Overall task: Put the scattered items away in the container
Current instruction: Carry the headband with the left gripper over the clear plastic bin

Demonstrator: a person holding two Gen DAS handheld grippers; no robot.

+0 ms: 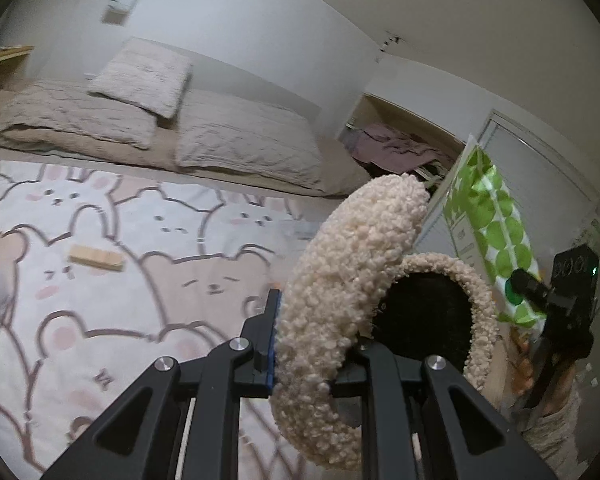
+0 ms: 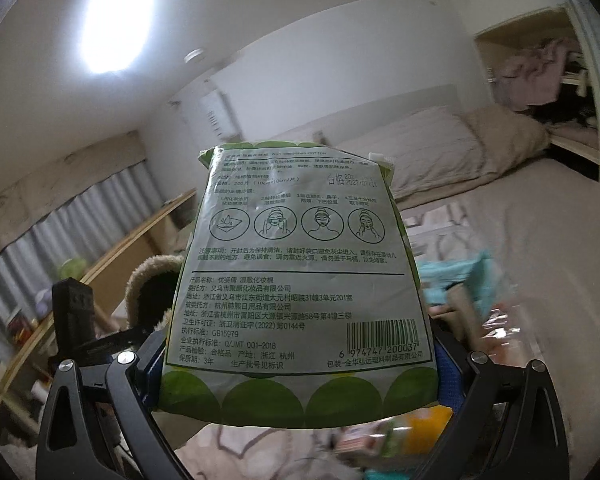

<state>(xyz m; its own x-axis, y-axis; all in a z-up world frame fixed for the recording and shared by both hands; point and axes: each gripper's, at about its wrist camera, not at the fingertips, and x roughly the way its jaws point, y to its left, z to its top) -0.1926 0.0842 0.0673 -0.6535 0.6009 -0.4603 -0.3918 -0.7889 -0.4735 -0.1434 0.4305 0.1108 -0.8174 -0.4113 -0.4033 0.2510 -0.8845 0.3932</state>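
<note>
My left gripper (image 1: 316, 344) is shut on a cream fleece slipper (image 1: 348, 264) with a dark inside, held up above the bed. The slipper also shows in the right wrist view (image 2: 152, 280). My right gripper (image 2: 300, 364) is shut on a green-dotted pack of cotton pads (image 2: 300, 272), held upright with its printed back to the camera. The pack shows in the left wrist view (image 1: 492, 232) at the right, with the right gripper's body (image 1: 568, 308) under it. A wooden block (image 1: 96, 258) lies on the bear-print blanket (image 1: 140, 280).
Pillows (image 1: 240, 140) and a folded quilt lie at the bed's head. An open closet (image 1: 400, 148) holds clothes at the right. Blurred colourful items (image 2: 452, 292) lie low on the bed below the right gripper. A wooden shelf (image 2: 28, 344) stands at the left.
</note>
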